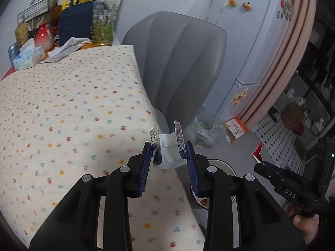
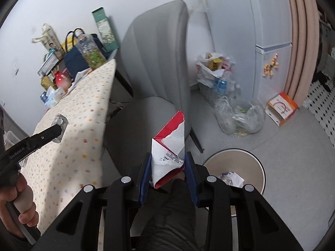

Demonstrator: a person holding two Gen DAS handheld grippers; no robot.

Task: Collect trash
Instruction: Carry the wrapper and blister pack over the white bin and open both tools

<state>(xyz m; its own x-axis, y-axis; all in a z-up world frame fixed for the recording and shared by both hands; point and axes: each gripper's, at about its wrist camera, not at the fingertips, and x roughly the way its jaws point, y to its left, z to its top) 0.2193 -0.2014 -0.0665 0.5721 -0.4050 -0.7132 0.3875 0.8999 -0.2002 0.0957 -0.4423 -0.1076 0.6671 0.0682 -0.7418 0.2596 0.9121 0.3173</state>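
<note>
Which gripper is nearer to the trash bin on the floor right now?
Right. The right gripper, shut on a torn carton, is just beside the trash bin. The left gripper, holding a blister pack, is over the table's edge, farther off.

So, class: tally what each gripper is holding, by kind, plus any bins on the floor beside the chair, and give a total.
Clear blister pack, in left gripper: 1
Torn red and white carton, in right gripper: 1
Round beige bin: 1
Total: 3
</note>
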